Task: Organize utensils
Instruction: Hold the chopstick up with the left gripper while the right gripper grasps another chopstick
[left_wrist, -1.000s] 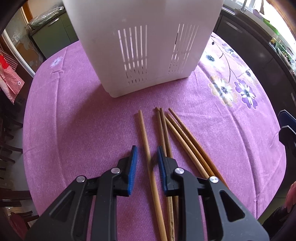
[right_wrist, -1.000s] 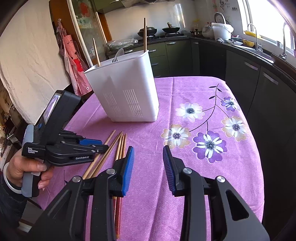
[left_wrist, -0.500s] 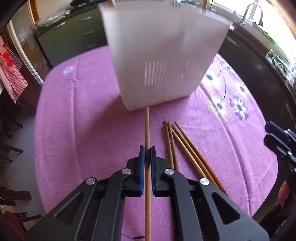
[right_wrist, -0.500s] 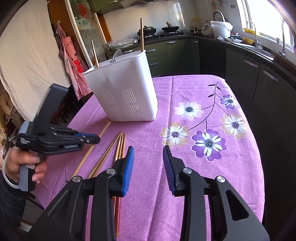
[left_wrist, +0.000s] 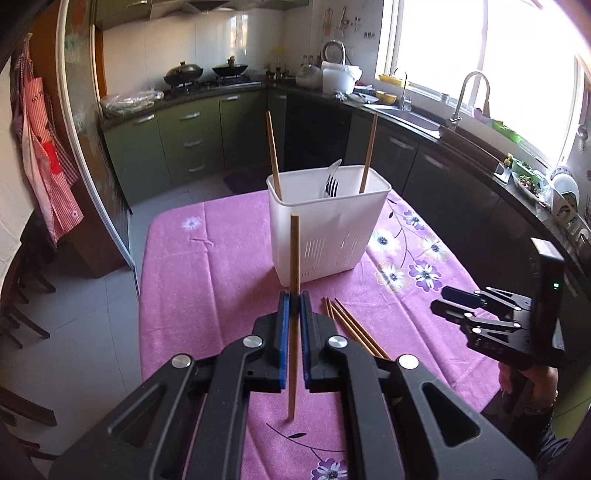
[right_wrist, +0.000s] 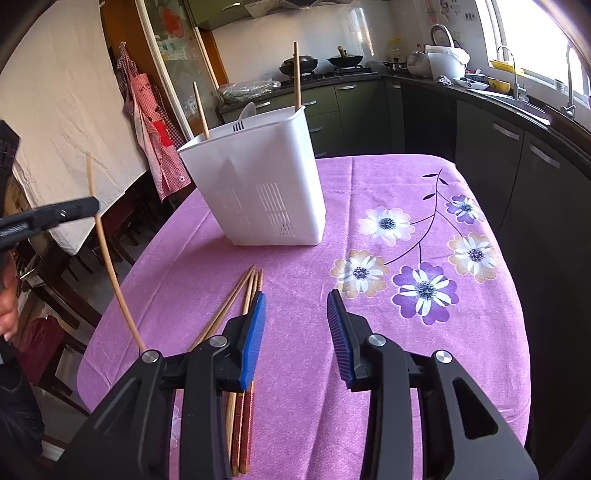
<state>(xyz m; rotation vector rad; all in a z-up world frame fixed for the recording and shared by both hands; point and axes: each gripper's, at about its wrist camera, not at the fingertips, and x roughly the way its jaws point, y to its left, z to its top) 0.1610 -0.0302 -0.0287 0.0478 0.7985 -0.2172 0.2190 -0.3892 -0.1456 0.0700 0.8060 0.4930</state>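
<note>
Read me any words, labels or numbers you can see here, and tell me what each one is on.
Nothing can be read with certainty.
White print on the side of the left gripper, which is shut on a chopstick: too blurred to read.
Lettering on the red apron: too small to read.
Poster on the door: too blurred to read.

And it's up! The left gripper, whose jaws stood apart around one chopstick on the purple tablecloth a second ago, has clamped shut on it and lifted it clear of the table. The stick now stands nearly upright in the air between the blue pads, both ends free. That leaves a smaller bundle of loose chopsticks lying on the cloth. The white utensil holder, which filled the left camera before, now sits farther off and lower in view.
</note>
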